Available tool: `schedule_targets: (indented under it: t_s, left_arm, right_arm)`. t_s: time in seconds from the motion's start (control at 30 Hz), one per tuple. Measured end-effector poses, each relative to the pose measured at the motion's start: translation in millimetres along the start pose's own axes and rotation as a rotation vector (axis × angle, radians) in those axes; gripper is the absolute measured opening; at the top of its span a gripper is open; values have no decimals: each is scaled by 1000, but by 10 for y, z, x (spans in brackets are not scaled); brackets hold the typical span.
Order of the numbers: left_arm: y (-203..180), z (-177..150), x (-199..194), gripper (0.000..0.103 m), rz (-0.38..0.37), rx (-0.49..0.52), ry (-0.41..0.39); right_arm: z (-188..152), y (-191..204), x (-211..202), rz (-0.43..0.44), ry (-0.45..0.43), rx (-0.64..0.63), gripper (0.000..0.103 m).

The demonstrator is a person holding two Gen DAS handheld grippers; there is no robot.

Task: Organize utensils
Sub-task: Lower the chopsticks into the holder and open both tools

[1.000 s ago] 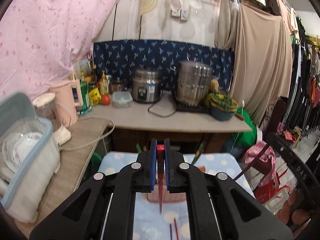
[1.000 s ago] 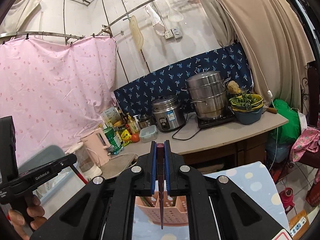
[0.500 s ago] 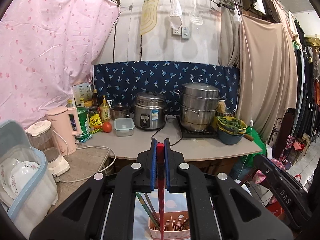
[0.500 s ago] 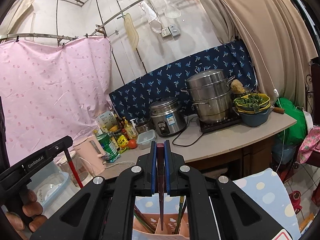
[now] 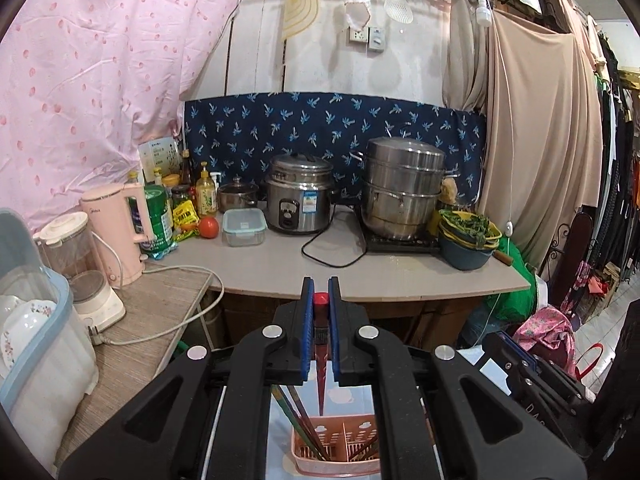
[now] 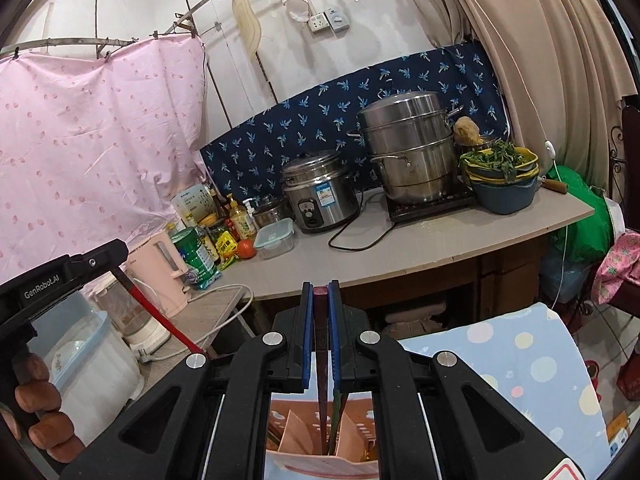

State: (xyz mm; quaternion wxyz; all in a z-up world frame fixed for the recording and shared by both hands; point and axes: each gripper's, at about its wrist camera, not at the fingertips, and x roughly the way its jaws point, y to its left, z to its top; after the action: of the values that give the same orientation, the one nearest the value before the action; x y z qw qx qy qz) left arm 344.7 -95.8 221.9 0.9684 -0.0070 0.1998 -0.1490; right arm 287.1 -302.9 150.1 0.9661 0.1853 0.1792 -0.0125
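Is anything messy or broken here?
Nothing looks broken or spilled. Each gripper holds one chopstick above the pink utensil basket: left gripper a red chopstick, right gripper a dark chopstick.

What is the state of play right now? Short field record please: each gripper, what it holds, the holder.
left gripper: shut on a red chopstick, tip down above the holder
right gripper: shut on a dark chopstick, tip inside the holder
pink utensil holder: on the dotted blue cloth, several chopsticks already in it
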Motion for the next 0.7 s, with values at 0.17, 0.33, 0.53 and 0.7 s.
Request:
schedule_targets:
  t_s: [0.17, 0.33, 0.53, 0.7]
  left_arm:
    - [28, -89, 84, 7, 9, -13, 31]
    - [11, 47, -61, 7, 2, -10, -12]
    - [-40, 156, -235, 7, -10, 1, -55]
    - [-63, 108, -193, 7, -11, 4, -38]
  right_arm:
    - [-105, -48, 71, -11, 25, -1, 7]
    - [-71, -58, 39, -7, 13, 5, 7]
    - [-55, -52, 5, -3, 5, 2, 7]
    - [-87, -60, -3, -4, 13, -2, 7]
